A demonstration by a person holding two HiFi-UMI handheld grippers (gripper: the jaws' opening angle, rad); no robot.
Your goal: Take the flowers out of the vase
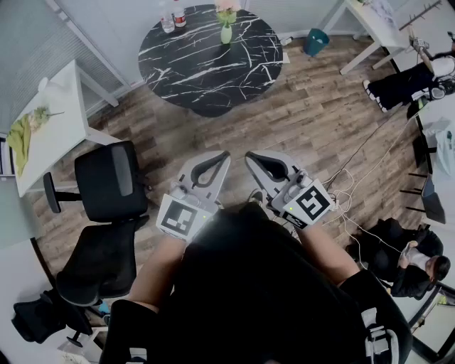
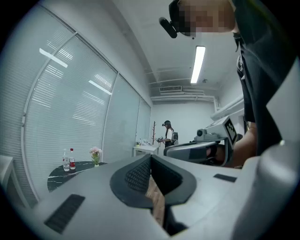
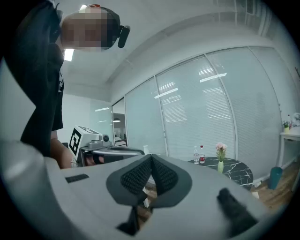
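Black, white-veined round worktop (image 1: 206,60) stands at the far end of the wood floor (image 1: 306,128), well apart from the person. Near its far edge is a pale green vase (image 1: 226,33), upright, with the pink flowers (image 1: 227,11) standing in it. Two bottles (image 1: 173,18) sit near the vase, on its left in the head view.

Left gripper (image 1: 222,155) and right gripper (image 1: 249,155) are held side by side close to the body, both pointing roughly level toward the worktop and touching nothing. Left gripper view: jaws closed tip to tip, nothing between them, floor showing through the gap below the pads. Right gripper view: jaws likewise pressed together and empty. Each gripper view shows the vase and flowers small and distant, beyond the jaw tips.

Black office chair (image 1: 110,185) is on the person's left, beside a white table (image 1: 53,121). Teal bin (image 1: 316,41) sits on the floor past the worktop's right edge. Another person (image 1: 412,259) is seated at lower right.
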